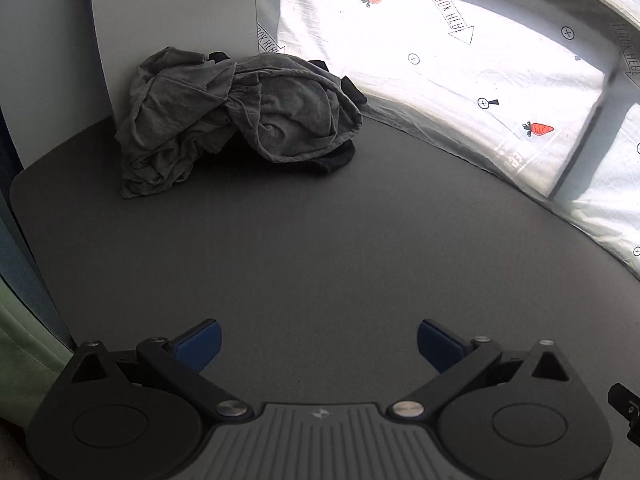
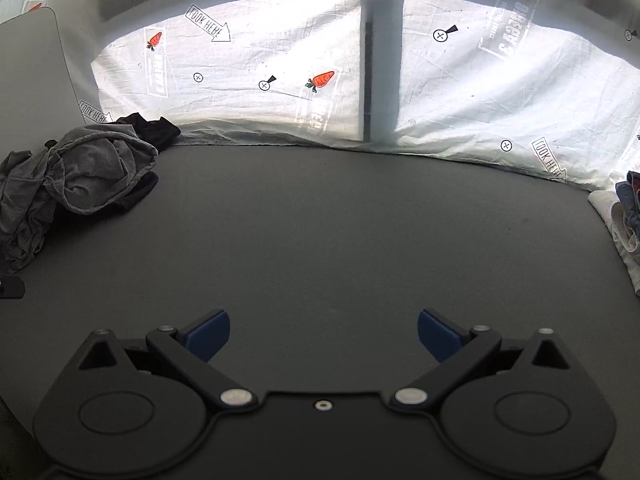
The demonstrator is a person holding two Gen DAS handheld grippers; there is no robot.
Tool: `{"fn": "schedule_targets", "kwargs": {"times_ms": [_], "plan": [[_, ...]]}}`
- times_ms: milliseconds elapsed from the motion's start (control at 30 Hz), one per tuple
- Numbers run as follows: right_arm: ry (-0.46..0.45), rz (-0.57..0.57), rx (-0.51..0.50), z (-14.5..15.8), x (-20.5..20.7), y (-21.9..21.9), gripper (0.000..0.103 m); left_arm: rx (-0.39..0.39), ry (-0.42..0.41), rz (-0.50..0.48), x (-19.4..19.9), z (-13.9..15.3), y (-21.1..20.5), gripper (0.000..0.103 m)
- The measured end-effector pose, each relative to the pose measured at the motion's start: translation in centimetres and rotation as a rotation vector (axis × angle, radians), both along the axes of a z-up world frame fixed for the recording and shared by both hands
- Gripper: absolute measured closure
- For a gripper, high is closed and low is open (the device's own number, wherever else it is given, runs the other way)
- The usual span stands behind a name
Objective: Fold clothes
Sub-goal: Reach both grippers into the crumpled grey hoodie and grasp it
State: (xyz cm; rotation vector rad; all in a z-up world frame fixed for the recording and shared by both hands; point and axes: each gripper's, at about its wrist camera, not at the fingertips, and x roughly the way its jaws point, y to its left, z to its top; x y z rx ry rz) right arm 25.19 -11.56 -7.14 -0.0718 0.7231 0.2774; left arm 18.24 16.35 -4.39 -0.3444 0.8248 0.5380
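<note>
The left tongs point(image 1: 319, 342) are spread wide and hold nothing, above the bare dark grey tabletop point(image 1: 320, 240). The right tongs point(image 2: 323, 334) are also wide apart and hold nothing. A crumpled grey cotton garment point(image 1: 236, 120) lies in a heap at 11 o'clock in the left view, on top of a black cloth point(image 1: 336, 158). In the right view this heap point(image 2: 80, 172) is at 9 o'clock. A white sheet printed with orange carrots point(image 2: 280, 80) hangs behind the tabletop.

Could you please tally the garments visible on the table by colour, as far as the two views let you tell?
Crumpled grey cotton garment: 1
Black fabric garment under it: 1, possibly more
White-and-blue folded clothes: 1 pile, cut off at the edge
Total: 3
</note>
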Motion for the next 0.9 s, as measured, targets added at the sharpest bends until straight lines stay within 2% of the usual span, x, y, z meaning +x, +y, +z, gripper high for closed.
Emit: {"fn": "schedule_targets", "kwargs": {"times_ms": [167,200,267,333,400,500,567,600,633,733,800,900], "plan": [[-0.012,0.079,0.024,0.8,4.3,7.5,0.015,-0.008,-0.008,0.075,2.9,-0.8,7.7,0.002],[-0.013,0.095,0.026,0.9,5.2,9.2,0.016,-0.001,-0.009,0.086,3.6,-0.9,9.3,0.004],[-0.015,0.127,0.023,0.9,7.1,12.8,0.027,0.017,-0.007,0.110,5.0,-1.3,12.6,0.007],[-0.015,0.162,0.013,0.8,8.9,17.0,0.032,0.044,0.002,0.136,6.5,-1.6,16.0,0.013],[-0.002,0.208,0.023,0.5,10.8,21.1,0.038,0.072,0.007,0.154,8.1,-2.0,19.5,0.021],[0.012,0.283,0.043,0.1,13.7,27.3,0.053,0.109,-0.011,0.137,10.4,-2.5,24.1,0.029],[0.018,0.337,0.054,-0.2,15.2,31.1,0.070,0.132,-0.006,0.128,11.9,-2.9,26.5,0.033],[0.029,0.358,0.073,-0.2,16.0,32.8,0.075,0.146,0.002,0.133,12.7,-3.0,27.8,0.038],[0.045,0.384,0.113,-0.1,17.0,34.9,0.080,0.161,0.001,0.143,13.1,-3.0,28.8,0.038],[0.066,0.459,0.204,0.4,19.0,39.9,0.081,0.212,-0.018,0.202,14.1,-2.9,32.4,0.037],[0.083,0.496,0.253,0.5,20.1,42.7,0.081,0.219,-0.027,0.263,14.3,-3.0,34.7,0.037],[0.113,0.527,0.310,0.2,21.3,45.3,0.077,0.145,-0.067,0.292,14.4,-3.7,37.7,0.035]]}}
